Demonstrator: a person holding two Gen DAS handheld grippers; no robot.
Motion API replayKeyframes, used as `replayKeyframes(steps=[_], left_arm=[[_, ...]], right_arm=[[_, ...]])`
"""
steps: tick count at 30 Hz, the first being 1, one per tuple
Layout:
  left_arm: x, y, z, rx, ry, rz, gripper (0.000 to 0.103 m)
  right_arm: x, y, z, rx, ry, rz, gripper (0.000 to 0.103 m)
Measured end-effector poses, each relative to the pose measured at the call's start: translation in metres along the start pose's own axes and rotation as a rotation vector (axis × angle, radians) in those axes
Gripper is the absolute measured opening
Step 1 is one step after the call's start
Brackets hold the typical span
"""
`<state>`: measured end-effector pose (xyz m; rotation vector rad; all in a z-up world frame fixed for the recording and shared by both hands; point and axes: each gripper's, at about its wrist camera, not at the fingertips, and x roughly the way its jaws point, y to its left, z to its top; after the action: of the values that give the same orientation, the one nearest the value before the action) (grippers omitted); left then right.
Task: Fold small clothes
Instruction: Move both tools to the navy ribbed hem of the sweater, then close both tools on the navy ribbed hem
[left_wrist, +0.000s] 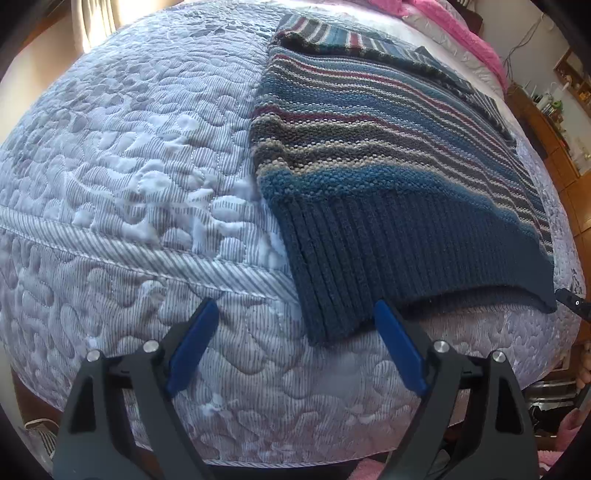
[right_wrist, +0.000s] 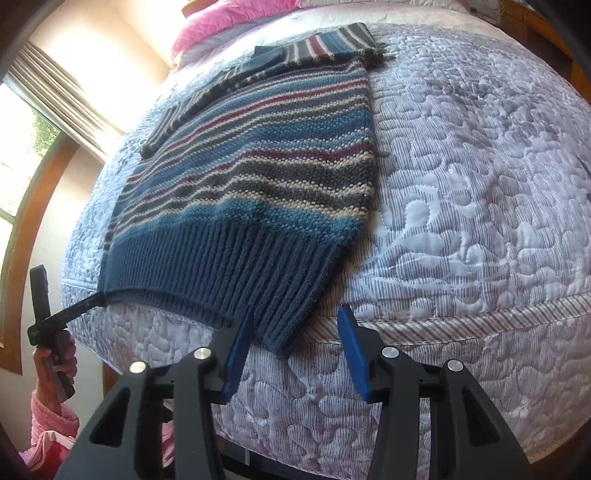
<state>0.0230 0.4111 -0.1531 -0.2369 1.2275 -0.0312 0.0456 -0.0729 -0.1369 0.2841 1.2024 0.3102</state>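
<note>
Both our grippers held low and level, side by side, jaws wide apart.

Our left gripper (left_wrist: 295, 306) points forward with its blue pads (left_wrist: 192, 350) spread and nothing between them. Our right gripper (right_wrist: 297, 310) stands the same, fingers parted and empty. In the right wrist view, our left hand (right_wrist: 55, 363) wraps its gripper's dark handle at the near left, a pink sleeve (right_wrist: 51, 417) at the wrist.

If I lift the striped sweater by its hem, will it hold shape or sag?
Likely floppy: the striped sweater lets its ribbed hem droop over the mattress edge. Probably heavy for its size, given the chunky knit. It may drag on the textured quilt.
</note>
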Motion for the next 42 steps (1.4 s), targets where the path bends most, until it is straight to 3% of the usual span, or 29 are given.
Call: replayKeyframes(steps=[8,15,19,31,36,42], left_arm=[[0.001,0.01,0.006,-0.076,0.004,-0.078,0.088],[0.007,-0.004,0.018,-0.088,0.008,-0.119,0.088],[0.009,-0.016,0.019,-0.073,0.019,-0.188,0.088],[0.019,-0.027,0.023,-0.075,0.013,-0.204,0.087],[0.019,-0.029,0.022,-0.075,0.003,-0.201,0.073],[0.02,-0.029,0.019,-0.048,-0.005,-0.165,0.064]], right_arm=[[0.012,0.001,0.0,0.037,0.025,0.045,0.048],[0.016,0.001,0.003,0.053,0.021,0.053,0.048],[0.018,0.0,0.005,0.059,0.025,0.048,0.048],[0.023,0.006,0.003,0.047,0.033,0.048,0.049],[0.024,0.005,0.0,0.04,0.044,0.064,0.049],[0.03,0.007,-0.001,0.044,0.052,0.088,0.047]])
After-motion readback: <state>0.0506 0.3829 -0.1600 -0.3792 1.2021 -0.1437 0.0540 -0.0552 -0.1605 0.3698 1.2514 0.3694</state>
